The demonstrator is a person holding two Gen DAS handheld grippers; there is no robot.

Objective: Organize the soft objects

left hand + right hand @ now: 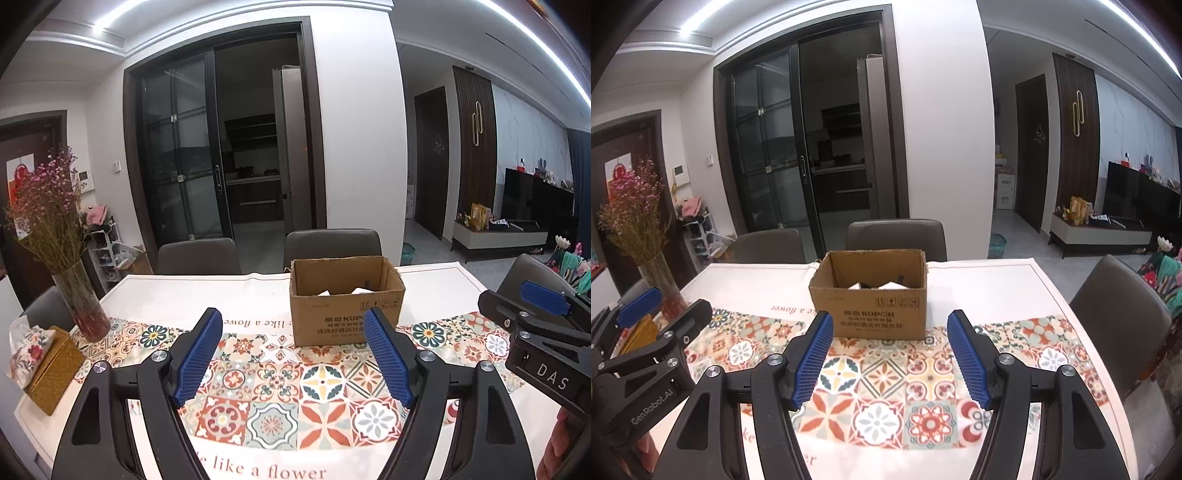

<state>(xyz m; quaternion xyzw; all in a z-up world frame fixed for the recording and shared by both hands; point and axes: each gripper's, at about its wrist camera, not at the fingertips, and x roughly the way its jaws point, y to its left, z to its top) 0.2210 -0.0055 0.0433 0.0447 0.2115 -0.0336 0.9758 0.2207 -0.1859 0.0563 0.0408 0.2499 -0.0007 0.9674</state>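
An open cardboard box (345, 301) stands on the table's patterned cloth; it also shows in the right wrist view (870, 301). White soft items (890, 286) and something dark lie inside it, mostly hidden by the walls. My left gripper (295, 325) is open and empty, hovering above the cloth just in front of the box. My right gripper (888, 328) is open and empty, also just short of the box. Each gripper shows at the edge of the other's view: the right gripper (532, 314) and the left gripper (653, 314).
A glass vase of dried flowers (79, 295) stands at the table's left, beside a yellow tissue box (55, 369) with a floral cloth item on it. Grey chairs (332, 243) line the far side and one (1123, 306) stands at the right.
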